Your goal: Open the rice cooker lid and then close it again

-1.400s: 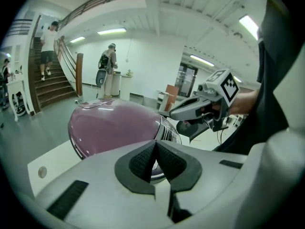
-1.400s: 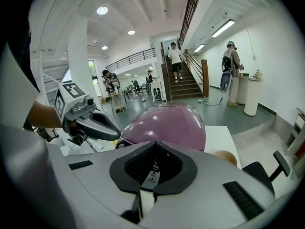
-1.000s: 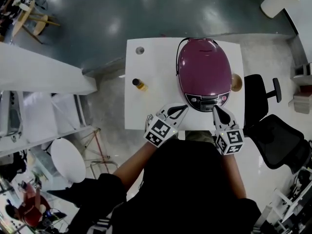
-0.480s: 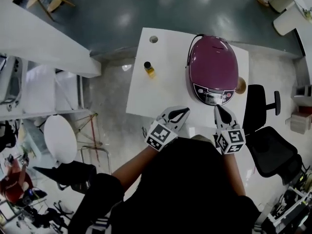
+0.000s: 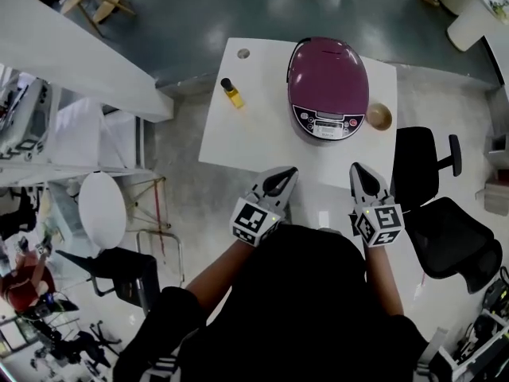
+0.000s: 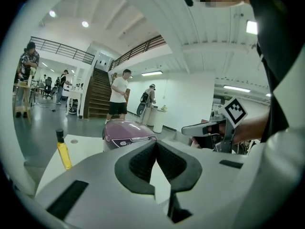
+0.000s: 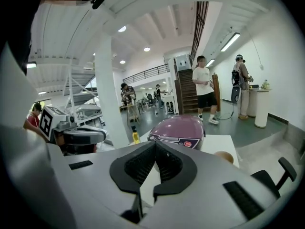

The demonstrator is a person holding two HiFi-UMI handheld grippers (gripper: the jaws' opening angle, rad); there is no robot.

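A purple rice cooker (image 5: pixel 328 83) with its lid down sits on the right half of a white table (image 5: pixel 254 138); its control panel faces me. It also shows as the rice cooker (image 6: pixel 127 131) and the rice cooker (image 7: pixel 178 129) in the two gripper views. My left gripper (image 5: pixel 282 175) hangs shut and empty at the table's near edge, left of the cooker. My right gripper (image 5: pixel 358 171) is shut and empty too, just off the near edge, below the cooker's right side. Neither touches the cooker.
A small bottle of yellow oil (image 5: pixel 231 93) stands on the table left of the cooker. A brown bowl (image 5: pixel 378 117) sits at the cooker's right. A black office chair (image 5: pixel 437 205) stands to the right of the table. People stand in the far background.
Both grippers have drawn back from the cooker's front toward me, to the table's near edge. They stay shut. The cooker lid is down throughout.
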